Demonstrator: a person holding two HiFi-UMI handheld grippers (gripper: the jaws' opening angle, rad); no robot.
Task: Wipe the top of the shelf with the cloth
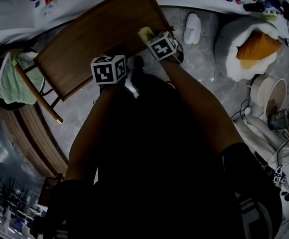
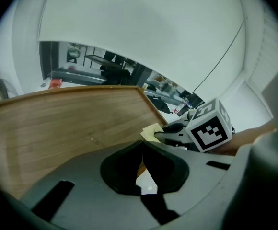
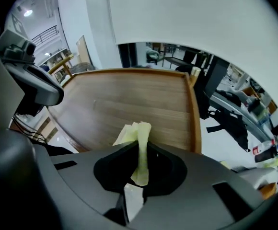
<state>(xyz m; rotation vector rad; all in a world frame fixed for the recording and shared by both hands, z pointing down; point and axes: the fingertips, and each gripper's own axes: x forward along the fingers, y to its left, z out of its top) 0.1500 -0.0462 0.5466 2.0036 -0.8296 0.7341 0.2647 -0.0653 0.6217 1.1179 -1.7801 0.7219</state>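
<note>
R gripper (image 3: pixel 142 145) is clamped on the yellow cloth (image 3: pixel 134 130), w/ the cloth's free end at the near edge of the wooden shelf top (image 3: pixel 129 97). L gripper (image 2: pixel 141 150) has jaws pressed together, nothing betw. them, by the shelf's edge.

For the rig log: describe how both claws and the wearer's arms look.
The left claw and the right claw each have a smooth grey moulded body, with a black recess round the jaws and dark slots to either side. Each carries a white cube, left and right, printed with black square markers. The forearms are bare below what look like dark short sleeves.
</note>
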